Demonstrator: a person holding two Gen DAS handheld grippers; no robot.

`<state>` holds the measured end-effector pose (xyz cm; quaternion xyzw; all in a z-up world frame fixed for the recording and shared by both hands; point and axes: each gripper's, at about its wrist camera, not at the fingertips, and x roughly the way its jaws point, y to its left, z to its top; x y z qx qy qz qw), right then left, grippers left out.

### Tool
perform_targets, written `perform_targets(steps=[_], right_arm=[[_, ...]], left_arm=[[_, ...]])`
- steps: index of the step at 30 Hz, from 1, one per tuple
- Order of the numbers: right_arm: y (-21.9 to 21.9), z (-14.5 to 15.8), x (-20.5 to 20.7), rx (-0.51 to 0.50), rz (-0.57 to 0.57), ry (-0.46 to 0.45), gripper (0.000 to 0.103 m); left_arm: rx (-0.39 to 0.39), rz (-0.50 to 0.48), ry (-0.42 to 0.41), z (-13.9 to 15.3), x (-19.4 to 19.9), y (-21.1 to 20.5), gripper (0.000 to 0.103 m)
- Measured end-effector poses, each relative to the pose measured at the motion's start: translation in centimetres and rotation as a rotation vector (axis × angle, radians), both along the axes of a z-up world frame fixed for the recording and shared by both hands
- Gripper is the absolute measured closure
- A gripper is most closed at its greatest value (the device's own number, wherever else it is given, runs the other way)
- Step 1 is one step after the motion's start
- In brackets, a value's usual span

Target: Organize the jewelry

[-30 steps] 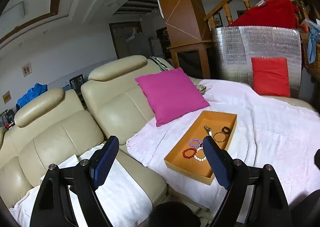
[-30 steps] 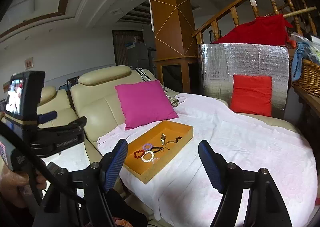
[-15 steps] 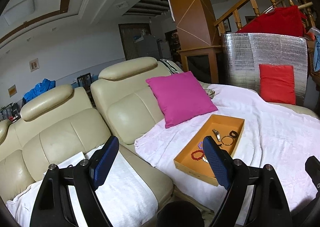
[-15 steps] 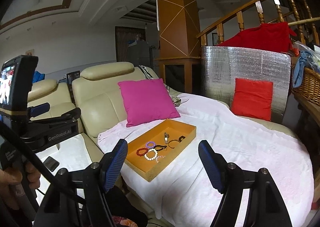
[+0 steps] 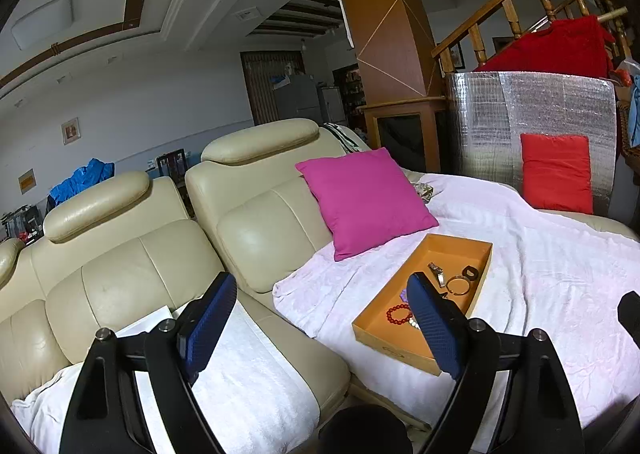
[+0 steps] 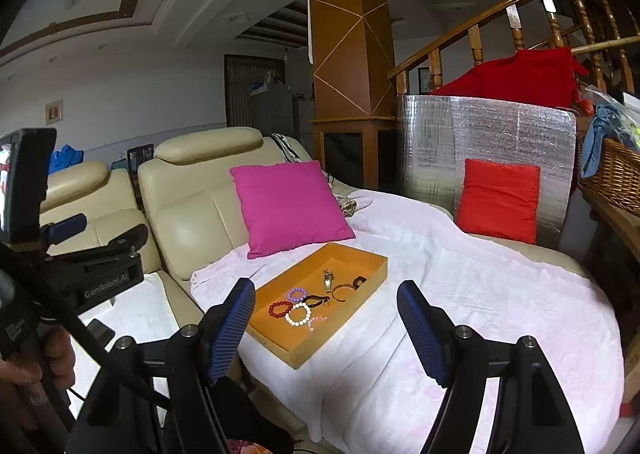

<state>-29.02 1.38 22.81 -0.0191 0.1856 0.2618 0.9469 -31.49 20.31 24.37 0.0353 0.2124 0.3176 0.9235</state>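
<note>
Where tongs intrude, beads half-hidden

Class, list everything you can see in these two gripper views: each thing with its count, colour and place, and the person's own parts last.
tray: one, orange, on the white blanket
bead bracelets: three, red, white, purple, near end of tray
bangle: one, gold, farther end of tray
watch: one, metallic, beside bangle
blanket: one, white, over the sofa seat
pink cushion: one, against sofa back
red cushion: one, against silver panel
sofa: one, cream leather
left gripper: open, empty
right gripper: open, empty
hand: one, lower left, holding left gripper's handle
</note>
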Motion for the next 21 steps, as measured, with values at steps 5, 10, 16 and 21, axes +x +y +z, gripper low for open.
perform_targets(steps=[5,10,16,21], right_arm=[[0.13,0.19,-0.29,-0.006,-0.006,-0.010,0.026],[0.26,0.31,-0.24,-0.014,-0.007,-0.013,0.026],[0.72,0.38,-0.08,-0.024,-0.007,-0.006,0.025],[0.88,0.51,0.03,-0.023,-0.007,-0.004,0.025]], left_arm=[[0.003,0.000,-0.003,-0.02,-0.03,0.04,0.015],[0.010,0.000,-0.009,-0.02,-0.30,0.00,0.011],[0.014,0.001,-0.014,-0.07,-0.62,0.25,0.011],[0.011,0.002,-0.017,-0.01,-0.81,0.47,0.011]])
